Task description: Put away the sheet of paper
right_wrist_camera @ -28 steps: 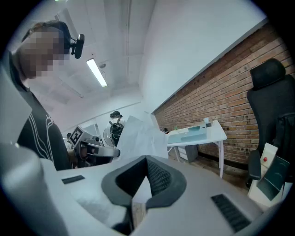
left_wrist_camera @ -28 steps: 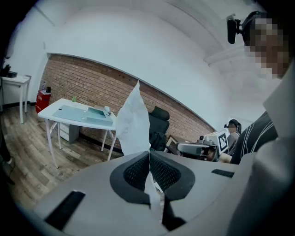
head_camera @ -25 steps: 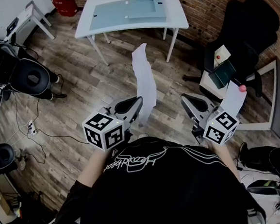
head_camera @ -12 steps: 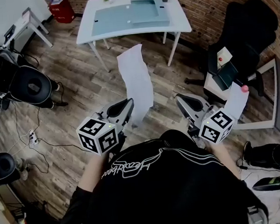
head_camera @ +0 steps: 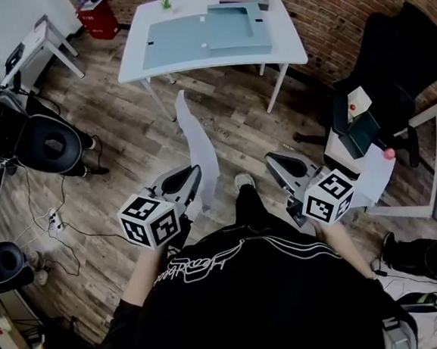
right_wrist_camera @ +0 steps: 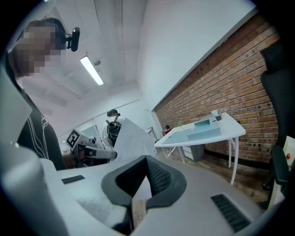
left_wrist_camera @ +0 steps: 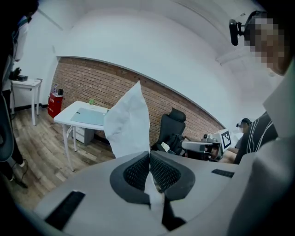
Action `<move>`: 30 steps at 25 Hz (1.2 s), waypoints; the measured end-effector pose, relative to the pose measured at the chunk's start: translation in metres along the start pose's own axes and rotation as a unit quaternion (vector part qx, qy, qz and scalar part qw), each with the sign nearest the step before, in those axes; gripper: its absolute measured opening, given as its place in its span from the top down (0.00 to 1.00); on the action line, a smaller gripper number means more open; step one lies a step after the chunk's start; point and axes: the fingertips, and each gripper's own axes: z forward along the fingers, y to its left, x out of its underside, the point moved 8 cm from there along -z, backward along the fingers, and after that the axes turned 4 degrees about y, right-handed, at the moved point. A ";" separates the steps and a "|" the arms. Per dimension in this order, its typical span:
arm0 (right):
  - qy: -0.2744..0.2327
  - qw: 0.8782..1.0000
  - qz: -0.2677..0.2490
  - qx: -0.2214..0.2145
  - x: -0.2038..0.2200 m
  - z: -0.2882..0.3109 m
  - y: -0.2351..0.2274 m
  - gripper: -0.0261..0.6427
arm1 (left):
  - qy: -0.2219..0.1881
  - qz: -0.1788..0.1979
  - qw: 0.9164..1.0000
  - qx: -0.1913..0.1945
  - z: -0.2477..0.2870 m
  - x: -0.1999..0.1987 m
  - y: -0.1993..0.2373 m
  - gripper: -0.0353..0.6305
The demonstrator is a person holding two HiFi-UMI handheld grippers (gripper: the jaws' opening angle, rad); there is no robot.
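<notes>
The left tool [head_camera: 194, 170] pinches the sheet of paper [head_camera: 198, 145] upright, well short of the worktop [head_camera: 278, 32]. The right tool [head_camera: 272, 160] is pressed together, empty. Carry it slowly, with a firm pinch.

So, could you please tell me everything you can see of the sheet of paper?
The sheet of paper is white, thin and blank-looking, slightly curled. It stands upright in the air above the wooden floor, its lower part pinched between the shut jaws of the left tool. Nothing else touches it.
</notes>
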 end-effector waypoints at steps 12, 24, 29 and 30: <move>0.004 1.000 -0.006 -0.028 -0.105 0.090 -0.140 0.96 | -0.010 -0.024 0.999 -0.041 0.101 -0.116 0.089 0.90; 0.031 0.997 -0.018 -0.068 -0.157 0.150 -0.223 0.96 | -0.033 -0.024 0.998 -0.051 0.169 -0.195 0.136 0.90; 0.036 0.996 -0.002 -0.081 -0.166 0.179 -0.233 0.96 | -0.036 -0.017 0.998 -0.041 0.172 -0.222 0.163 0.90; 0.037 0.996 -0.001 -0.081 -0.168 0.185 -0.234 0.96 | -0.034 -0.013 0.999 -0.035 0.171 -0.229 0.169 0.90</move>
